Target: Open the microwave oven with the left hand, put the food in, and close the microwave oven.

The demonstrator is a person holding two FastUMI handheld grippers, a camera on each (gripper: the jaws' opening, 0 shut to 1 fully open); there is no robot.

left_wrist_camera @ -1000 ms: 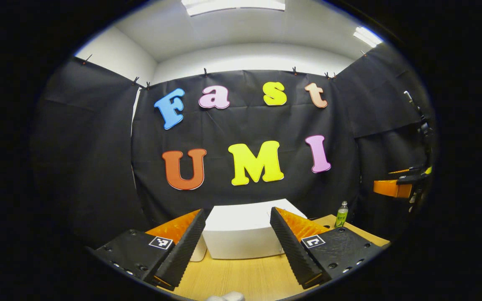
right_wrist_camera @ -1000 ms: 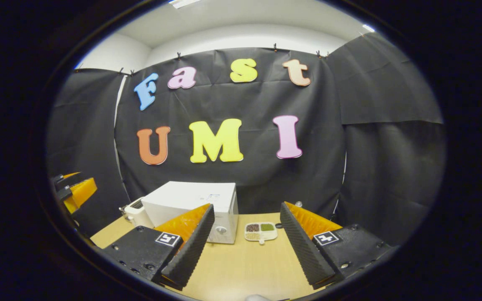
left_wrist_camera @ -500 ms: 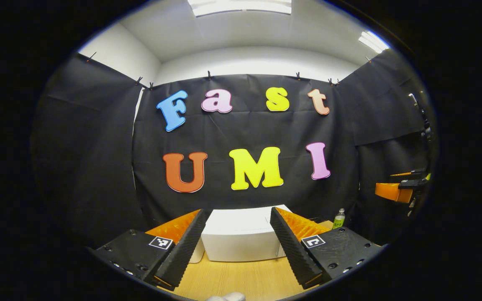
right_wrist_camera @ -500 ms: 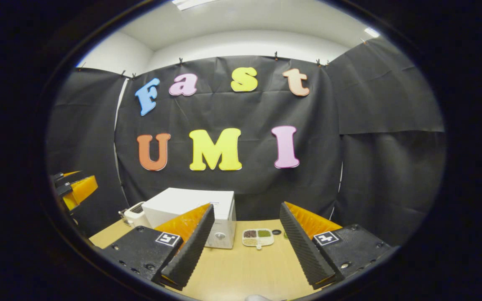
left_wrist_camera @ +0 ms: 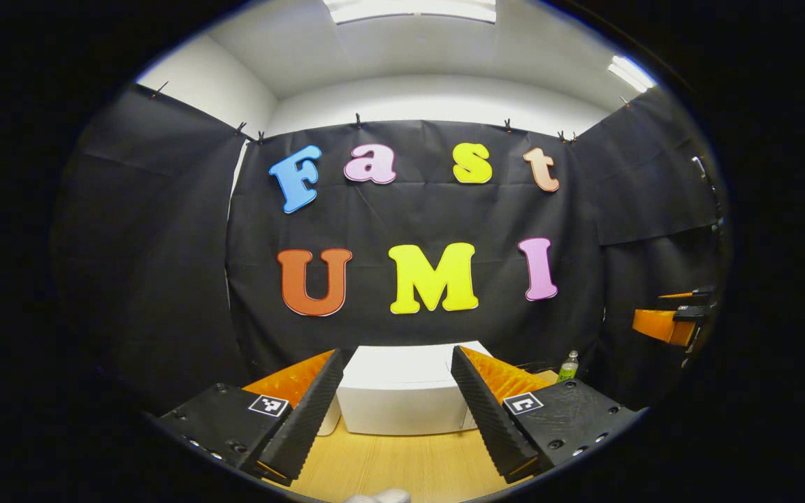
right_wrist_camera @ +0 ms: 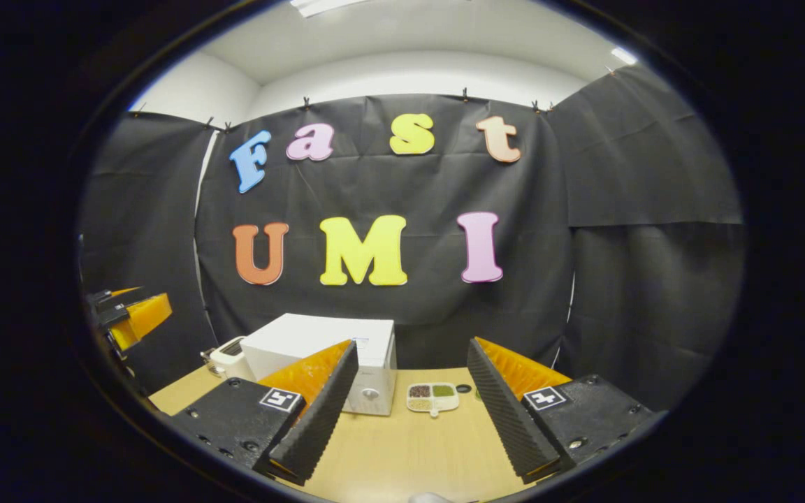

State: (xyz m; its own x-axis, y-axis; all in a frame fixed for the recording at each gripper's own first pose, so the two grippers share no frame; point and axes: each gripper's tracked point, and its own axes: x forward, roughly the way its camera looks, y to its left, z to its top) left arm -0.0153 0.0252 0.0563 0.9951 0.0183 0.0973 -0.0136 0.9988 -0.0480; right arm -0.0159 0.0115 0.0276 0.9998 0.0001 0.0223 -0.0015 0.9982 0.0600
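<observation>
In the left gripper view, the left gripper [left_wrist_camera: 397, 419] is held wide apart with nothing between its fingers, above the wooden table [left_wrist_camera: 388, 464]. Straight ahead at 12 o'clock, well beyond the fingertips, stands the white microwave oven [left_wrist_camera: 402, 391]; its door appears shut, though the handle cannot be made out. A green bottle [left_wrist_camera: 568, 366] stands at 2 o'clock.

In the right gripper view, the right gripper [right_wrist_camera: 413, 419] is likewise spread wide and empty. The food tray [right_wrist_camera: 432, 397], divided into compartments, lies on the table at 12 o'clock, just beside the oven's right side, with a small dark disc [right_wrist_camera: 463, 388] close by.

The opening step is judged not yet begun. A risk is seen in the light-looking oven sliding when the door is pulled. The swinging door or the right gripper's approach could strike the tray, since it lies so near the front corner, and the loose contents could be spilled by tilting.
</observation>
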